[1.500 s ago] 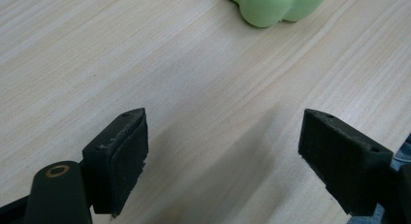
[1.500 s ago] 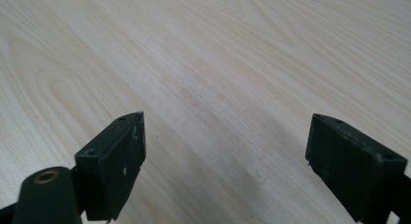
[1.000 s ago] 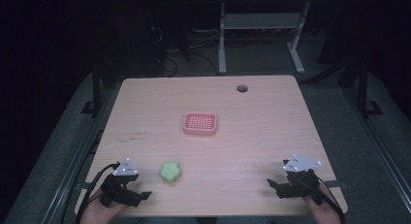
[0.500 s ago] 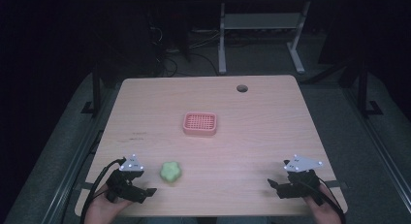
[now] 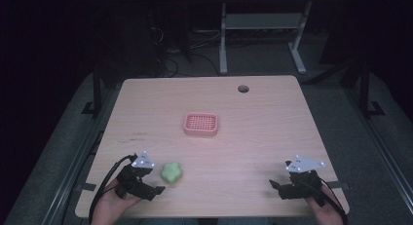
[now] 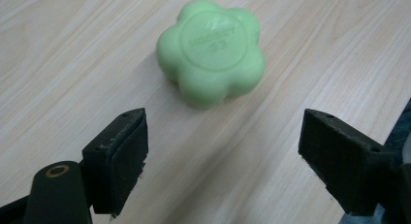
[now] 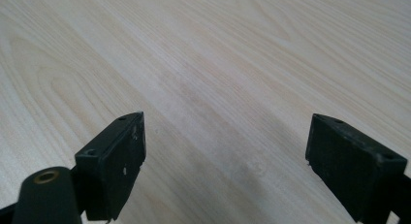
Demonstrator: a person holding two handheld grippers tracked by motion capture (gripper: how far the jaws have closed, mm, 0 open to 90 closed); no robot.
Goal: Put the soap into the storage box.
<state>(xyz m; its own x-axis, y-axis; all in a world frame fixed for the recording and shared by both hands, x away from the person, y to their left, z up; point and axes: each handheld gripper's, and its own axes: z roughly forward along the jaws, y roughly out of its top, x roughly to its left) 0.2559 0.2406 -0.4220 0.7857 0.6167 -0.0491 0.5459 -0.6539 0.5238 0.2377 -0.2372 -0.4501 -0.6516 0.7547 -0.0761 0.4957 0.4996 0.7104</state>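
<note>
**Left gripper closes in on the green piece**

Since the earlier frames the left gripper (image 5: pixel 155 185) has slid rightward, now just beside the green flower-shaped piece (image 5: pixel 171 172), at its 8 o'clock. The left gripper view adds raised lettering on the piece (image 6: pixel 212 52), unreadable from above; the jaws stand wide apart, the piece ahead at 12 o'clock, untouched. The right gripper (image 5: pixel 275 187) rests near the table's (image 5: pixel 272 118) front right corner, jaws spread wide over bare wood. A pink basket (image 5: pixel 201 124) sits mid-table, at the piece's 1 o'clock.
</note>
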